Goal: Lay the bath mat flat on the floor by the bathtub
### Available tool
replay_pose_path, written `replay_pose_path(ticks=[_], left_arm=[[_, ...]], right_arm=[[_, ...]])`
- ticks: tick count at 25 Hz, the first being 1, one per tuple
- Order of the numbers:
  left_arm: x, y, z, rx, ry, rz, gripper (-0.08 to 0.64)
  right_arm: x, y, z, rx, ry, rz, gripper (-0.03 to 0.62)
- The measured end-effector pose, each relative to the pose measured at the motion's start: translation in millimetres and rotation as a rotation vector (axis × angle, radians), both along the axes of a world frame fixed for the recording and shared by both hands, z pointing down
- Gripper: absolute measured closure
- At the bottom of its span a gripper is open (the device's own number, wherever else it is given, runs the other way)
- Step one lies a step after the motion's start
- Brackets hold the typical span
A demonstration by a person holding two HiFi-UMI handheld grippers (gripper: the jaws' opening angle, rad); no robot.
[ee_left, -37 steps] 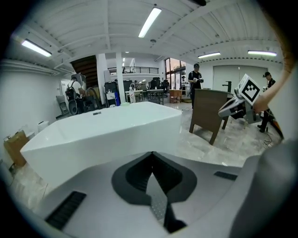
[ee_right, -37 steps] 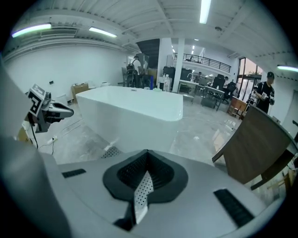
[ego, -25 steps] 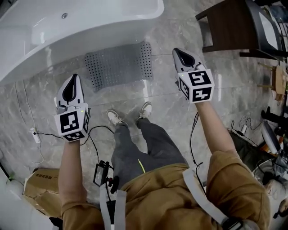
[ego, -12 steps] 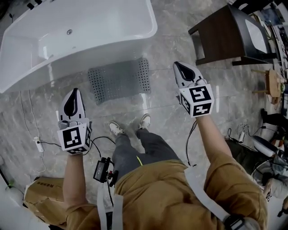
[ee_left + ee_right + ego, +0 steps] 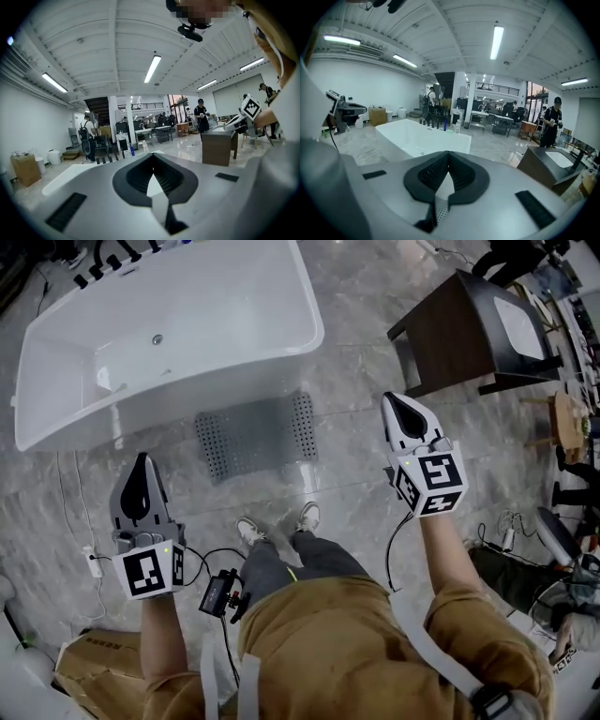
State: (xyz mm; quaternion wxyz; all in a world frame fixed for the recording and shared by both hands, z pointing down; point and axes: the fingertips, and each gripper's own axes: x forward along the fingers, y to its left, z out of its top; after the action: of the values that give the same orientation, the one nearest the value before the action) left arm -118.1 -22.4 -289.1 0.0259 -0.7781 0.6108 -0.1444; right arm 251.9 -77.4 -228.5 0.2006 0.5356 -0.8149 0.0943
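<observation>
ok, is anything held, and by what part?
Nothing held: left hand-held gripper and right hand-held gripper both shut, empty; bath mat is on the floor.

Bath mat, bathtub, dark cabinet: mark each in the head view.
bath mat (image 5: 255, 432), head view, centre of its perforated surface.
bathtub (image 5: 211, 315), head view, bare inner floor.
dark cabinet (image 5: 450, 334), head view, its side panel.
</observation>
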Motion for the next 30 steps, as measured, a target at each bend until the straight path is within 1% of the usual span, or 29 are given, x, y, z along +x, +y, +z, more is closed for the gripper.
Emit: replay_pose_path(ticks=[2,7,12,15,19,22,26,29,30], left_arm=[[-7.0,4.7,-16.2,0.022,-0.011,-0.021,0.555],[-20.6,19.0,-50.7,0.052,0.000,-0.065,0.555],[-20.7,33.2,-92.2,0.110,-0.049,-0.067,0.555],[-24.9,39.2,-116.5,0.139,-0.056,-0.078,0.555],[-28.9,60.5,-142.5,0.178,-0.081,-0.096,0.555],[-32.1,73.4,-157.2,0.196,-0.095,-0.109,0.555],[-40.1,93.9,-167.4,0.213,-0.087,-0.135,0.555],[-39.8,104.5,-173.7,0.221,-0.081,-0.140,0.555],[-39.8,107.8,-175.6,0.221,-0.066,-0.141,0.555]], right_arm=[[4.3,3.1,-19.6,0.025,-0.015,0.012,0.588],[14.8,10.7,-55.8,0.073,-0.039,0.035,0.588],[19.7,23.0,-83.9,0.097,-0.061,0.028,0.588],[17.7,29.4,-97.6,0.107,-0.063,0.020,0.588],[22.2,43.4,-119.5,0.145,-0.080,0.031,0.588],[26.2,50.4,-135.5,0.171,-0.101,0.032,0.588],[26.5,63.4,-149.1,0.194,-0.096,0.025,0.588],[34.3,71.2,-157.5,0.193,-0.119,0.056,0.588],[37.1,73.1,-158.6,0.190,-0.132,0.070,0.588]])
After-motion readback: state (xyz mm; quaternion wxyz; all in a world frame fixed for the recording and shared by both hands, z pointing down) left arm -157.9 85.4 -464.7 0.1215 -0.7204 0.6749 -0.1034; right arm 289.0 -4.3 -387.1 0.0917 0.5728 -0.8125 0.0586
